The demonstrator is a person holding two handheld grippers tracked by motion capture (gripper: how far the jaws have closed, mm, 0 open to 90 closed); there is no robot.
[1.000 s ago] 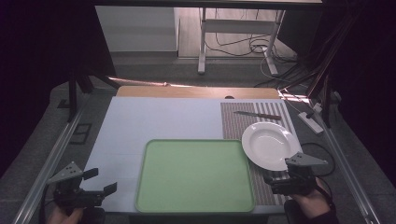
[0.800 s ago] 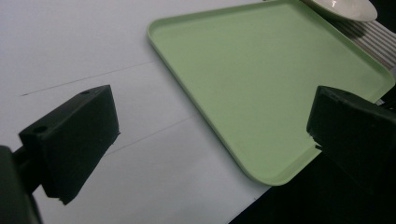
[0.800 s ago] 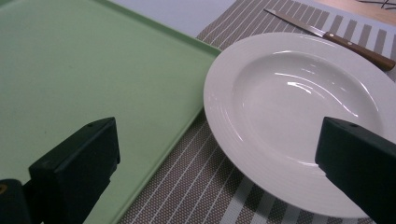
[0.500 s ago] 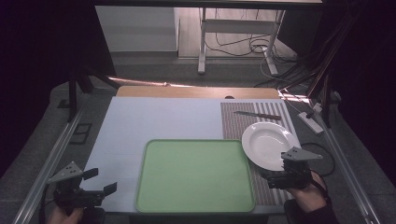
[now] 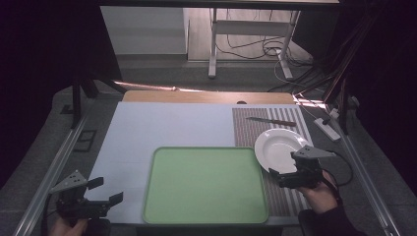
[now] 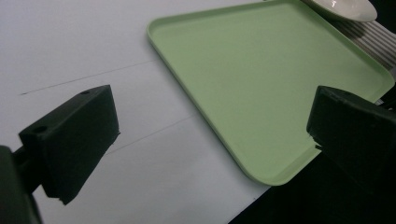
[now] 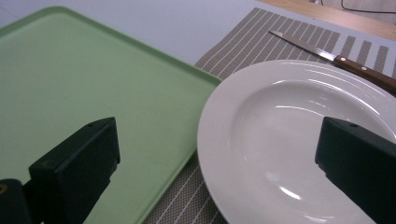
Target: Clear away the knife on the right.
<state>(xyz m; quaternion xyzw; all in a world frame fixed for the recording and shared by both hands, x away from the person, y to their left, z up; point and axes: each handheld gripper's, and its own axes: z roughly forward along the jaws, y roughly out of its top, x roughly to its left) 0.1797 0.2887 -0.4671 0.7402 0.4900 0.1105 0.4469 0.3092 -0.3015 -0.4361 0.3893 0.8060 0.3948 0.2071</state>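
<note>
Plate [image 5: 279, 147] work looks like our step in hand: the white dish rests on the striped mat [image 5: 287, 194] at the right of the surface, its left rim just beside the green tray [image 5: 205, 186] and a wooden-handled knife [image 5: 271, 121] lying farther back. Our right claw [image 5: 279, 174] sits at the plate's near rim with its jaws spread wide and nothing between them. Our left claw [image 5: 105, 191] waits at the near left corner, likewise spread and empty, apart from the tray. To do this well, we judge we should slide one jaw under the raised rim and one over it, close gently on the glossy lip, and lift level so it cannot slip.
</note>
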